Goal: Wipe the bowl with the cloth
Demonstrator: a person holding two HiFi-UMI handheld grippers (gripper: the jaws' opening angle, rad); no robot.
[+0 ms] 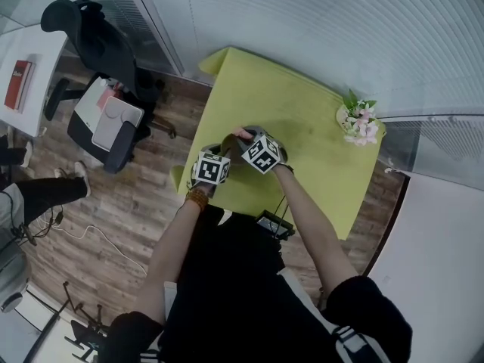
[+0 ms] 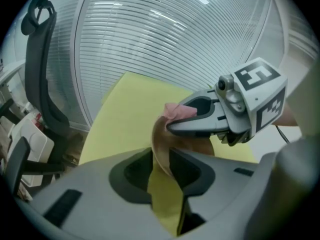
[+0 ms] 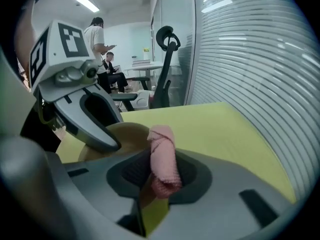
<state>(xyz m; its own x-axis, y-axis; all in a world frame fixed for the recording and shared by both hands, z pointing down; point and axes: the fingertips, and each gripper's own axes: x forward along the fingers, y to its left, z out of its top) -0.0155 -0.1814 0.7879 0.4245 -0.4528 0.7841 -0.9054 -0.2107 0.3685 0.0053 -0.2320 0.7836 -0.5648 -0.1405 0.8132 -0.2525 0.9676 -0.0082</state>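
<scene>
The left gripper [image 2: 161, 168] has its jaws drawn narrow on the thin brown wall of the bowl [image 2: 158, 139], which stands pinched between the pads and is held tipped up, its hollow turned towards the other gripper. The right gripper [image 3: 159, 178] is closed on the pink cloth [image 3: 162, 154] — a rolled wad that fills the gap between its jaws and sticks out past the tips. In the left gripper view the end of that cloth sits at the bowl's upper rim, with the right gripper's grey jaw lying across the hollow just below it; in the right gripper view the bowl shows as a tan round just behind the cloth, partly covered by the left gripper's jaw. From the head view the two grippers are close together, marker cubes nearly side by side, over the near part of a yellow-green worktop [image 1: 302, 119], the bowl between them. A small bunch of pink and white flowers [image 1: 359, 121] stands at the worktop's far right corner, well apart from the grippers. A ribbed glass wall [image 3: 250, 59] runs along the far side, and a black office chair [image 1: 91, 36] stands off to the left on the wooden floor. Further back in the right gripper view, two people are by a desk — one standing, one seated.
</scene>
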